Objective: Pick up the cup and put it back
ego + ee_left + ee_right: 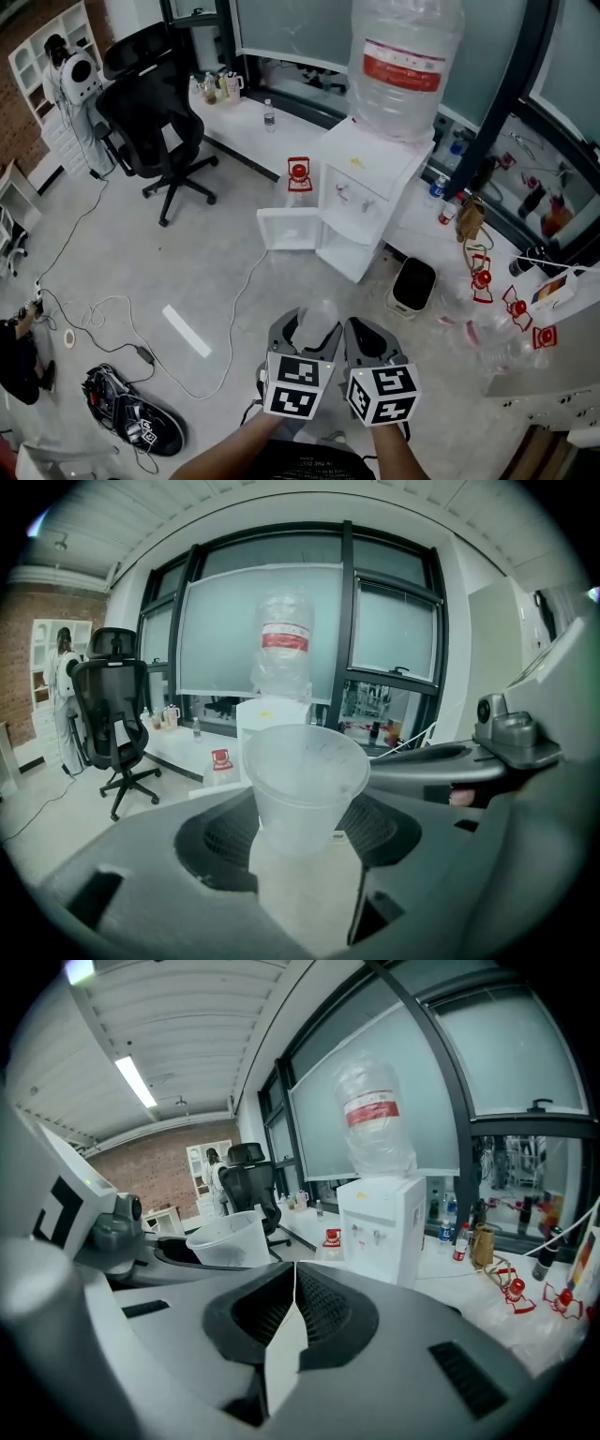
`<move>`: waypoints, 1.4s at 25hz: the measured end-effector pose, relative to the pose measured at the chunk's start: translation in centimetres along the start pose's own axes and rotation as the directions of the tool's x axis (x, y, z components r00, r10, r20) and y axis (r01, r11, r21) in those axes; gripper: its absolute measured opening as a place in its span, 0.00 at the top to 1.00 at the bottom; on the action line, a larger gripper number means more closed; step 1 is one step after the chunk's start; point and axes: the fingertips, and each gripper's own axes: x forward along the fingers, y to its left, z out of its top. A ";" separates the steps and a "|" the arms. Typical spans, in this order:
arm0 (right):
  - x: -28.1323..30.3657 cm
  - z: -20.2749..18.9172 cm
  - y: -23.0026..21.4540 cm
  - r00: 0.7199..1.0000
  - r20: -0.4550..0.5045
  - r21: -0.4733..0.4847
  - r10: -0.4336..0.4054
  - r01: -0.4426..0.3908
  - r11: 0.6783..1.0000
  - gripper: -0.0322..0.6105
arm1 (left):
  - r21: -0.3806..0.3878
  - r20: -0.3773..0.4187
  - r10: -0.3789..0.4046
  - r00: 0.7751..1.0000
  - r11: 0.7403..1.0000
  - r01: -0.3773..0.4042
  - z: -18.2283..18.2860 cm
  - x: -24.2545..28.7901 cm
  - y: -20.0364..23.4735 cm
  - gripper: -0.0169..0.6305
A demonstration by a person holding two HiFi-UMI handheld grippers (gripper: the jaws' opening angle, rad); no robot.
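Left tool: I pinch the clear plastic cup by its sides, upright, at the lower centre of the head view.
Right tool: pressed together, empty, just right of my left tool.
Water dispenser: beyond the cup, upper centre.

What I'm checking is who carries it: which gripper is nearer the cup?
Left. The left gripper holds the cup between its jaws; the right gripper, shut, sits beside it, not touching.
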 end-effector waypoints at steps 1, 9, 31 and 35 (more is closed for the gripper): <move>0.6 0.4 0.2 1.000 -0.001 -0.003 -0.007 0.007 1.000 0.92 | 0.000 0.002 -0.005 1.000 1.000 0.005 0.3 0.2 0.7 0.55; 4.9 3.1 1.7 0.999 -0.002 -0.024 -0.044 0.044 0.999 0.92 | 0.005 0.025 -0.046 0.999 0.999 0.045 2.5 1.9 5.2 0.55; 16.5 6.6 -3.3 0.998 -0.009 0.005 -0.060 0.060 0.998 0.92 | 0.016 -0.012 -0.055 0.998 0.998 0.055 5.5 12.5 12.4 0.55; 19.6 7.7 -5.8 0.998 -0.030 0.004 -0.053 0.053 0.999 0.92 | 0.005 -0.033 -0.060 0.998 0.998 0.060 6.5 16.3 13.1 0.55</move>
